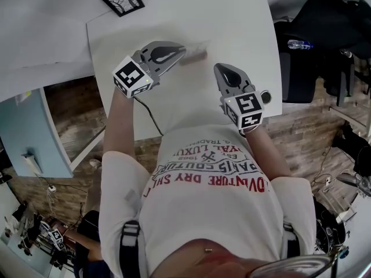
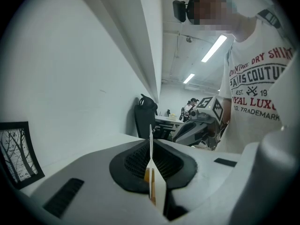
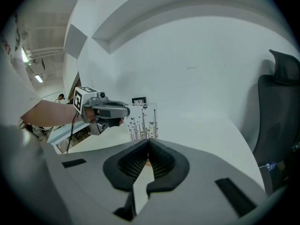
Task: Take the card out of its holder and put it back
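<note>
— On the desk (image 1: 232, 28), far middle: card (image 3: 142, 125) upright in clear holder (image 3: 151, 109). Left gripper (image 1: 179, 52) clamped on its left edge. Right gripper (image 3: 148, 144) closed on nothing, just near of it.
— Risk?
— Holder unbraced, so a pull likely drags or tips it. Thin edge grip: card may slip or bow. Can't tell if the pads catch the holder too.
</note>
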A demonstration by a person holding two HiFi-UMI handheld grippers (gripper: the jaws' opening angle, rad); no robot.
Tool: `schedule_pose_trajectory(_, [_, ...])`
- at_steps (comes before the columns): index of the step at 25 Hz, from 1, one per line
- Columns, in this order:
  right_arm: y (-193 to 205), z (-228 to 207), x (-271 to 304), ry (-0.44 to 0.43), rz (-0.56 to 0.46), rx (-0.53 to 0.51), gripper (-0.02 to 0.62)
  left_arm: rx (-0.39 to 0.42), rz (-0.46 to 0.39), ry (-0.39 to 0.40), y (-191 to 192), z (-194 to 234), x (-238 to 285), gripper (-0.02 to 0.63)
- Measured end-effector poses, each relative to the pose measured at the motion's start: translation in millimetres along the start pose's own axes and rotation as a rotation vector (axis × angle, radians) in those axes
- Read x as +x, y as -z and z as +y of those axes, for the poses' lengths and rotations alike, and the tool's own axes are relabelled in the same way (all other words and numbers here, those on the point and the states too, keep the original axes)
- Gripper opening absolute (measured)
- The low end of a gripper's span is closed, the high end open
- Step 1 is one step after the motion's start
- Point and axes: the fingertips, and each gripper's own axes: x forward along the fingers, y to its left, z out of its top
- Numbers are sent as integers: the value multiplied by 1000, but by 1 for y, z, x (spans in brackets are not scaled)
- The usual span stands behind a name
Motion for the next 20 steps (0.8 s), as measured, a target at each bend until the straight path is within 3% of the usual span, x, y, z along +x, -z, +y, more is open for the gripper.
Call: schedule_pose_trajectory(20, [8,3,8,-23,34,-22,20,6,46,2,34,-1,2,37])
